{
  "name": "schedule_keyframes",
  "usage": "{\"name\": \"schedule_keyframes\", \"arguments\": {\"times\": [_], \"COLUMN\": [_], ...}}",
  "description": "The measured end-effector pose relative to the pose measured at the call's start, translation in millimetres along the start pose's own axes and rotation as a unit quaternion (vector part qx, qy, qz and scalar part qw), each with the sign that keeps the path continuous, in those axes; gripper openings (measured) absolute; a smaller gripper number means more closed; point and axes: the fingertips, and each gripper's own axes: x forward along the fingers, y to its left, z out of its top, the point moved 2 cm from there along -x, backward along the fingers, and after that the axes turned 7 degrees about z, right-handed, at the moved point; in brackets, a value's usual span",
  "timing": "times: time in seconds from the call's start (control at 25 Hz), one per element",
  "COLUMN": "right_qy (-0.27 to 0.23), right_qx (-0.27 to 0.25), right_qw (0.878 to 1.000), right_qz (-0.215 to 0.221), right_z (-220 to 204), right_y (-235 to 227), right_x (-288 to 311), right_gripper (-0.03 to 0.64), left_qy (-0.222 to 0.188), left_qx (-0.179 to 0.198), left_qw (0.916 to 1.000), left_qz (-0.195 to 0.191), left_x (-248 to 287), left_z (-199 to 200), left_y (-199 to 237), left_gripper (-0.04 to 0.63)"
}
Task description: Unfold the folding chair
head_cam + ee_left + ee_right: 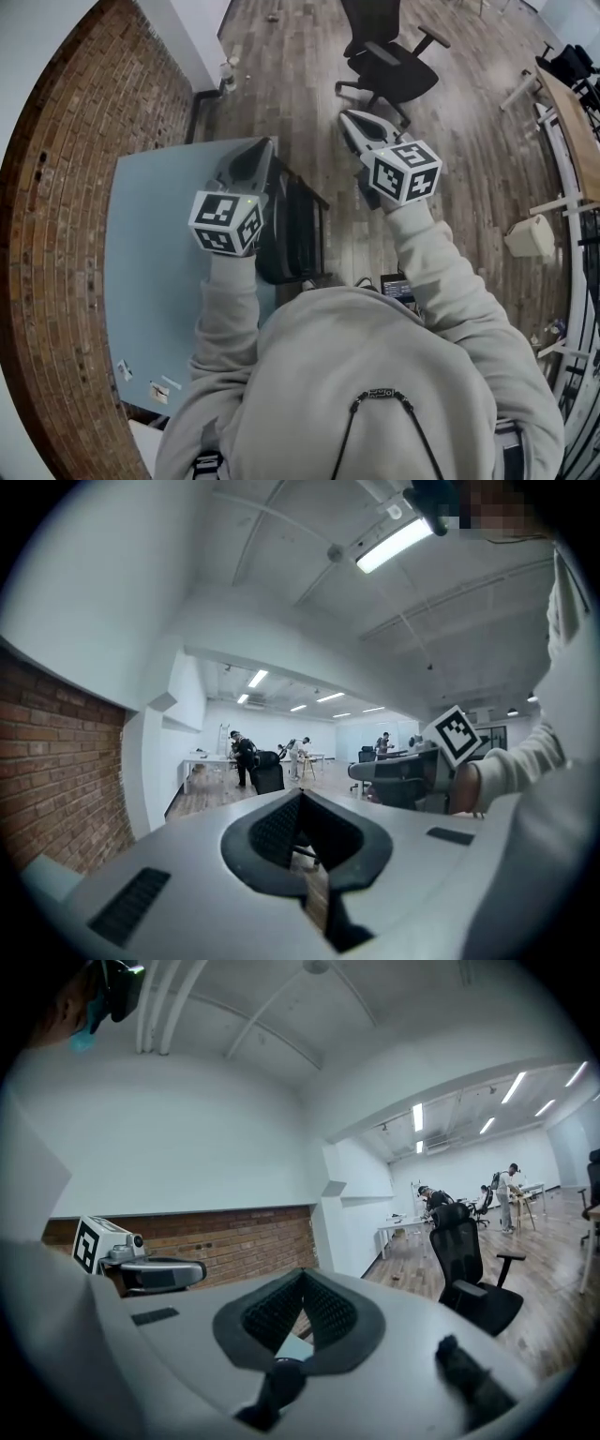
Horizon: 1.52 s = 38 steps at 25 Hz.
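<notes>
The folding chair [295,230] is black, folded flat, and stands on the wooden floor against the right edge of a light blue table [159,253], just in front of me. My left gripper [251,157] hovers above the chair's top and the table edge; its jaws are shut with nothing between them. My right gripper [350,120] is to the right of the chair, over the floor, shut and empty too. In the left gripper view the left gripper [302,794] points level into the room. In the right gripper view the right gripper [302,1275] points toward the brick wall.
A black office chair [389,61] stands on the floor ahead of the right gripper and is close in the right gripper view [469,1269]. A brick wall [66,187] runs along the left. A white bin [532,236] and a desk [572,122] are at the right.
</notes>
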Motion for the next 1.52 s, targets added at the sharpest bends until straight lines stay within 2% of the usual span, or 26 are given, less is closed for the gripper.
{"name": "schedule_keyframes", "arguments": {"times": [0.12,0.2,0.32,0.44,0.48,0.52,0.56,0.64,0.84,0.96,1.12,1.2,1.28,1.32,1.36,1.44,1.48,1.52], "right_qy": [0.039,0.076,0.144,0.211,0.232,0.254,0.276,0.314,0.403,0.443,0.446,0.451,0.450,0.449,0.447,0.442,0.441,0.441], "right_qx": [0.030,0.056,0.105,0.155,0.164,0.172,0.183,0.207,0.255,0.264,0.271,0.281,0.318,0.327,0.323,0.312,0.314,0.318], "right_qw": [0.999,0.995,0.983,0.964,0.957,0.950,0.943,0.926,0.879,0.857,0.851,0.846,0.833,0.831,0.833,0.840,0.841,0.839], "right_qz": [-0.010,-0.022,-0.041,-0.051,-0.051,-0.049,-0.045,-0.033,0.004,-0.016,-0.051,-0.053,-0.046,-0.040,-0.032,-0.017,-0.012,-0.009], "right_z": [-38,-81,-169,-257,-283,-307,-330,-375,-482,-524,-550,-564,-574,-575,-575,-577,-578,-579], "right_y": [-16,-23,-29,-28,-27,-25,-22,-14,19,27,27,30,34,34,32,30,31,31], "right_x": [21,39,61,81,89,95,100,110,128,134,151,157,160,161,162,165,165,163], "right_gripper": [0.008,0.008,0.008,0.011,0.012,0.033,0.097,0.162,0.213,0.236,0.238,0.238,0.236,0.236,0.218,0.212,0.210,0.210], "left_qy": [0.049,0.098,0.169,0.198,0.210,0.225,0.241,0.268,0.318,0.320,0.327,0.340,0.348,0.349,0.350,0.352,0.351,0.351], "left_qx": [-0.032,-0.059,-0.090,-0.118,-0.127,-0.132,-0.133,-0.139,-0.193,-0.212,-0.245,-0.243,-0.235,-0.236,-0.244,-0.275,-0.288,-0.292], "left_qw": [0.9969,0.9901,0.9770,0.9668,0.9633,0.9597,0.9564,0.9501,0.9278,0.9228,0.9124,0.9083,0.9073,0.9066,0.9039,0.8938,0.8895,0.8877], "left_qz": [0.053,0.080,0.095,0.110,0.110,0.106,0.099,0.077,0.025,0.025,0.013,0.002,0.009,0.017,0.026,0.044,0.050,0.054], "left_x": [7,6,4,3,2,1,0,-1,-1,-2,-2,0,3,4,5,2,1,-1], "left_z": [-46,-87,-152,-198,-211,-223,-234,-256,-303,-321,-334,-337,-338,-338,-340,-345,-347,-348], "left_y": [32,55,76,97,102,106,107,107,97,94,82,71,67,68,72,83,88,90], "left_gripper": [0.003,0.005,0.006,0.118,0.191,0.262,0.303,0.336,0.336,0.334,0.334,0.331,0.319,0.317,0.279,0.134,0.092,0.092]}}
